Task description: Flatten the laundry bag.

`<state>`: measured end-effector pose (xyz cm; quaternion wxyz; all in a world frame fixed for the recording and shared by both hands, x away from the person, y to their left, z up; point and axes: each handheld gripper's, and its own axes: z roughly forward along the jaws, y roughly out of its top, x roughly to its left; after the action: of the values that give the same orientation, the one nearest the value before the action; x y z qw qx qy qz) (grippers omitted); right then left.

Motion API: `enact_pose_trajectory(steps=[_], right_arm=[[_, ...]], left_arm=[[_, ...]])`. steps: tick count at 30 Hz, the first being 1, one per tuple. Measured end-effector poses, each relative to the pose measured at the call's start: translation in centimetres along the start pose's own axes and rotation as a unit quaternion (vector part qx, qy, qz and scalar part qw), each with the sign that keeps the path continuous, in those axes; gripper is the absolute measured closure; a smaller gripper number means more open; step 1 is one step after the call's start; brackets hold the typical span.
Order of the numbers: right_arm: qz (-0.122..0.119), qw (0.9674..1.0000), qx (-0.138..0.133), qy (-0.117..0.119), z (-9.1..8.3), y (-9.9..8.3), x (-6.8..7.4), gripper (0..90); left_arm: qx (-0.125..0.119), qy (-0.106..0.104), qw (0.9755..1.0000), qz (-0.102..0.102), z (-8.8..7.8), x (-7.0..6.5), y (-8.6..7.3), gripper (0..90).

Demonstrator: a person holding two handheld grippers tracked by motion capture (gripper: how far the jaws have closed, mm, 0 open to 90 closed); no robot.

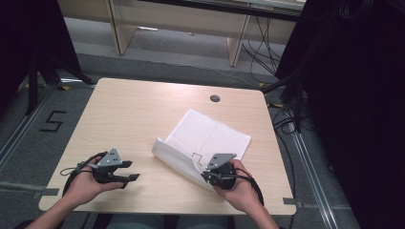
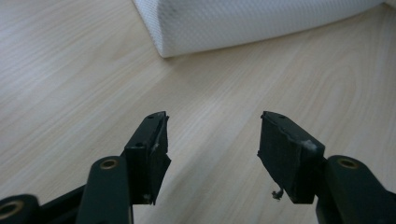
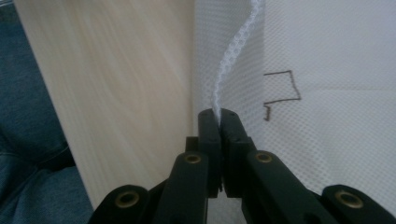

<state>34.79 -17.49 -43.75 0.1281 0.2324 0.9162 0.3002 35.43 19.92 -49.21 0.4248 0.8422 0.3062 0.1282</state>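
High view: one white cloth [image 1: 210, 136], right of centre on the tabletop [image 1: 133, 114], near edge lifted and curled over. Two grippers: right gripper [image 1: 208, 175], fingers clamped on that edge; left gripper [image 1: 130, 171], fingers wide, empty, well apart from the cloth. One cable hole [image 1: 215, 98] beyond.

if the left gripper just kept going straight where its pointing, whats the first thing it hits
Probably the white cloth. The left gripper has its jaws open over bare table, and the cloth's rolled fold lies ahead, slightly left of centre. Depth is hard to judge; angled downward, it might touch the tabletop first.
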Motion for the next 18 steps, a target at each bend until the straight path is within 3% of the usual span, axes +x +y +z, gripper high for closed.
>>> enact_pose_trajectory(steps=[2, 3, 4, 5, 8, 11, 13, 14, 16, 17, 18], right_arm=[[-0.005, 0.9999, 0.007, 0.013, 0.3, -0.1, 0.4, 89.6], [-0.003, 0.9997, 0.016, 0.018, 0.4, -0.1, 0.6, 89.5], [0.005, 0.9996, 0.019, 0.020, 0.5, -0.1, 0.9, 89.4], [-0.008, 0.9993, 0.022, 0.030, 0.6, -0.1, 0.9, 89.4], [-0.008, 0.9987, 0.029, 0.041, 1.1, -0.3, 1.4, 89.4], [-0.019, 0.9967, 0.041, 0.067, 1.5, -0.4, 1.7, 89.4], [-0.024, 0.9949, 0.054, 0.082, 1.7, -0.5, 2.1, 89.3], [-0.029, 0.9941, 0.054, 0.089, 1.8, -0.5, 2.2, 89.3], [-0.044, 0.9921, 0.059, 0.101, 2.2, -0.6, 2.3, 89.3], [-0.045, 0.9907, 0.067, 0.110, 2.3, -0.7, 2.5, 89.3], [-0.044, 0.9900, 0.071, 0.114, 2.4, -0.7, 2.6, 89.2]], left_arm=[[-0.002, 0.008, 0.9999, -0.012, -0.2, 0.2, 0.0, 41.8], [0.002, 0.010, 0.9999, -0.004, -0.4, 0.4, 0.0, 41.8], [0.001, 0.011, 0.9998, -0.016, -0.5, 0.5, -0.1, 41.8], [0.002, 0.017, 0.9998, -0.008, -0.6, 0.7, -0.1, 41.7], [-0.010, 0.024, 0.9992, -0.030, -0.7, 0.9, -0.2, 41.7], [-0.003, 0.030, 0.9993, -0.020, -1.0, 1.3, -0.2, 41.7], [-0.017, 0.039, 0.9986, -0.030, -0.9, 1.2, -0.2, 42.0], [-0.012, 0.038, 0.9989, -0.024, -1.1, 1.3, -0.1, 42.1], [-0.030, 0.048, 0.9976, -0.038, -1.2, 1.3, 0.1, 42.5], [-0.034, 0.054, 0.9975, -0.028, -1.3, 1.4, 0.1, 42.7], [-0.036, 0.056, 0.9973, -0.031, -1.3, 1.4, 0.1, 42.8]])
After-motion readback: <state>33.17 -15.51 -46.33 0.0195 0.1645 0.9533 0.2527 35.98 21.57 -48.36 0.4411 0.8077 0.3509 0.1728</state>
